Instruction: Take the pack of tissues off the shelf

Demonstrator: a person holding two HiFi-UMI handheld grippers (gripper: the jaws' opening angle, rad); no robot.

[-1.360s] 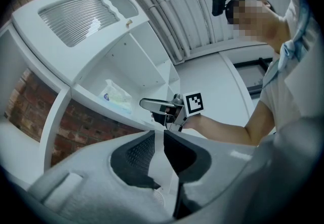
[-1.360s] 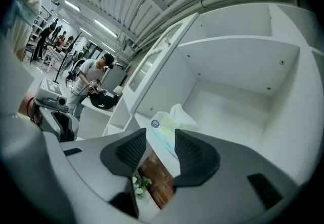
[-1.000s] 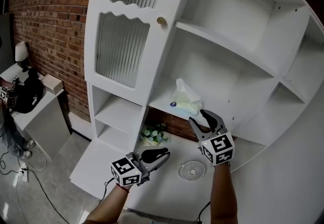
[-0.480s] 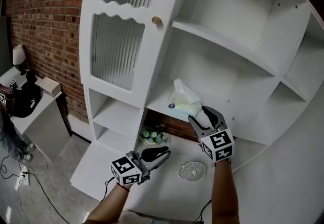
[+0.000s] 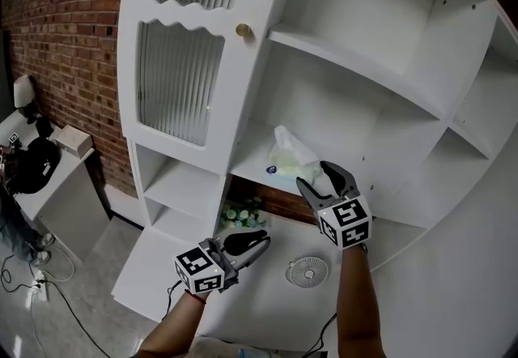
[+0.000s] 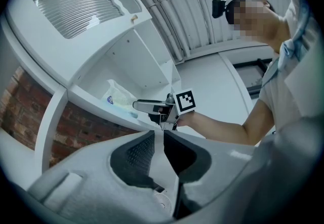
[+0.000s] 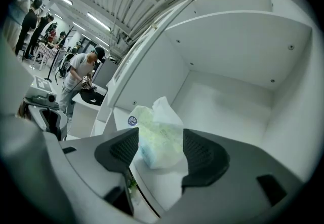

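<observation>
**Item: pack of tissues (image 5: 291,164).** It lies on the cabinet's open middle shelf (image 5: 255,155), towards the front edge and well short of the back wall. The soft wrapper is pale green and white, with a loose flap standing up from its top.

**Right tongs (image 5: 312,172).** They sit just in front of the pack, pointing into the shelf and about level. The jaws have just been opening and now stand wide. In the right gripper view the pack's near end (image 7: 158,134) shows in the gap between them, with neither pad pressing on it.

**Left tongs (image 5: 261,240).** They are well below and to the left of the pack, over the lower ledge. The jaws are a narrow slit apart with nothing between them. We take this hand to be idle, and the right one is much the nearer.

**Lie of the pack.** We judge that its long axis runs away from the right tongs and slants to their left. The end with the round blue label is the farther one, so the jaws straddle its short width.

**Coming move, as we judge it.** A little further forward, then close.
</observation>
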